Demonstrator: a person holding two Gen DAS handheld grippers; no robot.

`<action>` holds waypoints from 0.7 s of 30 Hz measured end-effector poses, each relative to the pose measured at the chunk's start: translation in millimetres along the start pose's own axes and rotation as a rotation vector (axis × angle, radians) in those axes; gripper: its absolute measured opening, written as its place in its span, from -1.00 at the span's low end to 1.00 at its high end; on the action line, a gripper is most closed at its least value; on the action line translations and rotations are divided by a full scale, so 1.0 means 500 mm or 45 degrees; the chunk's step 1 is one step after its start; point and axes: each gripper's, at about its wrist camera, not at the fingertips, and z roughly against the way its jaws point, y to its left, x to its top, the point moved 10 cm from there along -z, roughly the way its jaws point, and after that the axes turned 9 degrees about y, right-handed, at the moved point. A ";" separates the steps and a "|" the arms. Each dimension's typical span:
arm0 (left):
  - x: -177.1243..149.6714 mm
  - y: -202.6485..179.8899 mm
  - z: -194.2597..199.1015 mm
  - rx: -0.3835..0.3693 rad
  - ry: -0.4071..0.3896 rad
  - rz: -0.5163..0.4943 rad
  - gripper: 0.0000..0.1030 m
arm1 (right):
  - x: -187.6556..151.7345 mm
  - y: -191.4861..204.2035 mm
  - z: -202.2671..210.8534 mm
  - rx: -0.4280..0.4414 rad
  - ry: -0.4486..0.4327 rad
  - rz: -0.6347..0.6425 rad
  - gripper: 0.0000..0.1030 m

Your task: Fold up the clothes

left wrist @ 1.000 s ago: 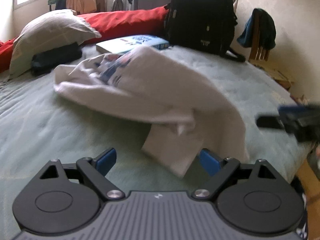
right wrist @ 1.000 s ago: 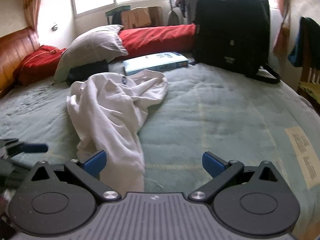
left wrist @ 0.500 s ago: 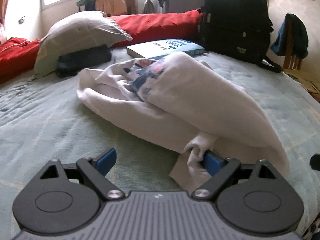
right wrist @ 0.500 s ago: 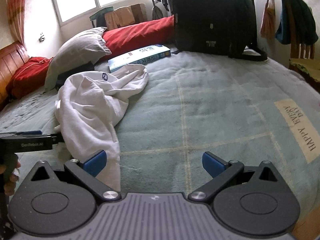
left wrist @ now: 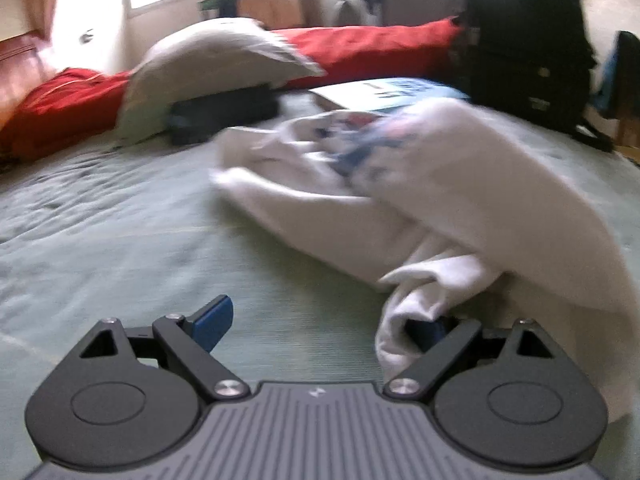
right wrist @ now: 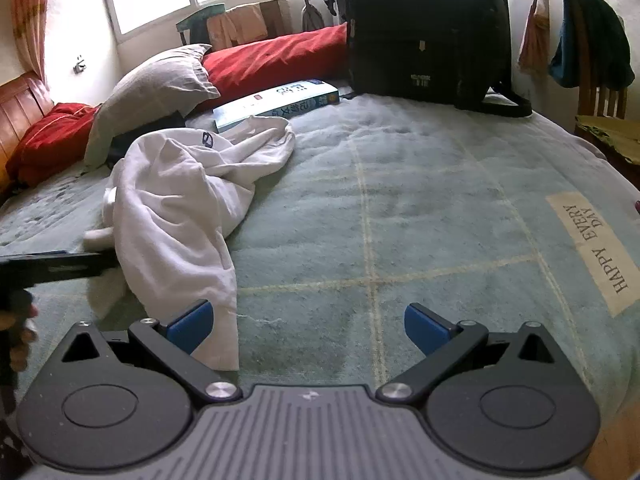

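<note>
Pale green bedding (right wrist: pixel 420 208) covers the bed under both grippers. Nearest the left gripper (left wrist: pixel 320 320), its fingers stand wide apart; a bunched fold of the white garment (left wrist: pixel 460 208) drapes over the right-hand blue pad, while the left-hand pad (left wrist: pixel 212 322) is bare above the bedding. The garment spreads ahead and to the right of those fingers, crumpled, with a blue print showing, though this view is blurred. The right gripper (right wrist: pixel 308 328) also has its fingers spread wide with nothing between them; the garment's hem lies just beside its left-hand pad, and the cloth runs away ahead and to the left. Left of these fingers, the other gripper's black body reaches the cloth. Farther ahead lie a book (right wrist: pixel 276 102), a grey pillow (right wrist: pixel 152 92), a red bolster (right wrist: pixel 272 64) and a black backpack (right wrist: pixel 424 28).
</note>
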 end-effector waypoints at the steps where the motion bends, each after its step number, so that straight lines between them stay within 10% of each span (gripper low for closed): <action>1: -0.003 0.016 -0.003 0.023 0.010 0.013 0.78 | -0.001 0.002 -0.003 0.003 0.007 0.001 1.00; 11: -0.021 -0.027 -0.014 -0.242 0.014 -0.029 0.65 | -0.008 0.033 -0.013 0.001 0.038 0.054 1.00; 13: -0.023 -0.040 -0.014 -0.267 0.009 -0.062 0.18 | -0.009 0.034 -0.013 -0.004 0.044 0.056 1.00; 21: -0.028 -0.041 0.009 -0.344 -0.012 -0.116 -0.66 | -0.015 0.050 -0.014 0.005 0.060 0.078 1.00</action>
